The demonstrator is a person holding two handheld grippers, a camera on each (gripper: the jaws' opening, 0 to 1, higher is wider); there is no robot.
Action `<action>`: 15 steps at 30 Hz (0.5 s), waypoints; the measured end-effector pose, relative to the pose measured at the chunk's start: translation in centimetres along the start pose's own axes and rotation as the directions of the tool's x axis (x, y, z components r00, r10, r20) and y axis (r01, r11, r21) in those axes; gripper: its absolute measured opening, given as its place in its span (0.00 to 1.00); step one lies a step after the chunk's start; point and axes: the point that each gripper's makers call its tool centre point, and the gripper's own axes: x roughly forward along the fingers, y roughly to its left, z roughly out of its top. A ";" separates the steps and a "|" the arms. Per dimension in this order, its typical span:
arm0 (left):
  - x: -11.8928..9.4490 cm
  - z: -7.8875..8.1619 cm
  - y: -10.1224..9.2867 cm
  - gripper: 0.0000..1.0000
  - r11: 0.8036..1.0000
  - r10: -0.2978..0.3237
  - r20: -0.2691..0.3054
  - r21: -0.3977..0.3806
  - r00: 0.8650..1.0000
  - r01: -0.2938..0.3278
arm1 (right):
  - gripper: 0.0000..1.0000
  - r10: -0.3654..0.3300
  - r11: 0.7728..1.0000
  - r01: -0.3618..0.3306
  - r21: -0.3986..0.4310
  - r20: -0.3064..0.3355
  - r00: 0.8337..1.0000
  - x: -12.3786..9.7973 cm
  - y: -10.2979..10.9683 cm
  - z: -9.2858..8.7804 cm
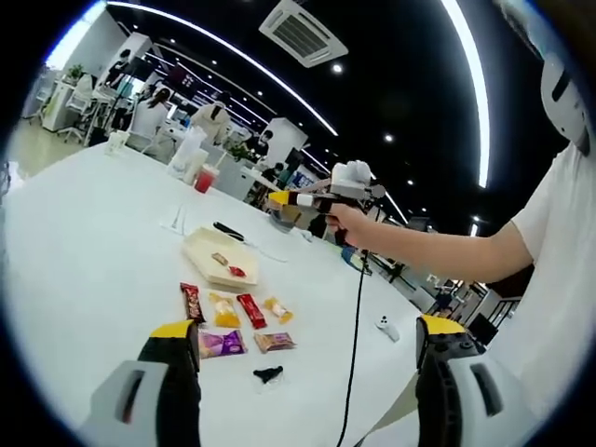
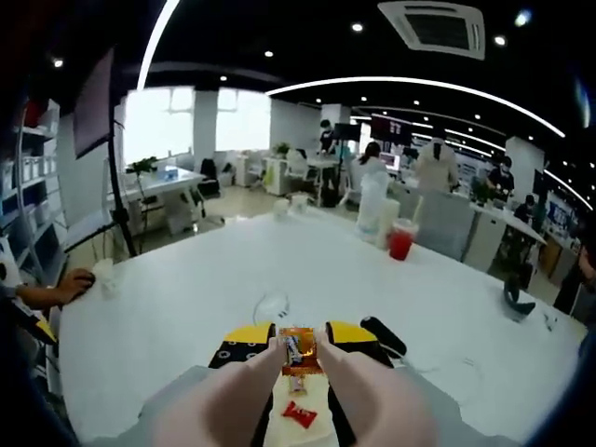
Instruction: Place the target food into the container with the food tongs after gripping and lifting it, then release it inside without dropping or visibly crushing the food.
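My right gripper [image 2: 300, 335] is shut on a small orange snack packet [image 2: 299, 353], held in the air. Right beneath it lies the cream container [image 2: 279, 430], with a red packet [image 2: 300, 416] inside. In the left gripper view a person's hand holds that right gripper [image 1: 296, 198] above and to the right of the container [image 1: 216, 261], which holds a red packet [image 1: 236, 271]. My left gripper [image 1: 307, 328] is wide open and holds nothing; it hangs above several loose snack packets [image 1: 237, 321] on the white table. Black tongs [image 1: 228, 231] lie just behind the container.
A red drink cup [image 2: 400, 242] and a clear glass [image 2: 270, 305] stand farther back on the table [image 1: 84, 261]. A small black object [image 1: 268, 374] lies by the packets. A black cable [image 1: 354, 345] hangs from the right gripper. People work at desks in the background.
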 end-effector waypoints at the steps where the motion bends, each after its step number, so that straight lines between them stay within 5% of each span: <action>1: -0.1 0.0 0.1 0.97 1.000 0.003 0.001 0.000 1.000 -0.003 | 0.21 0.000 1.000 0.000 0.000 0.001 1.000 0.1 0.0 0.0; 15: -0.2 0.3 0.3 0.98 1.000 0.024 0.010 0.003 1.000 -0.024 | 0.24 0.015 1.000 -0.015 0.005 0.006 1.000 0.3 0.2 0.0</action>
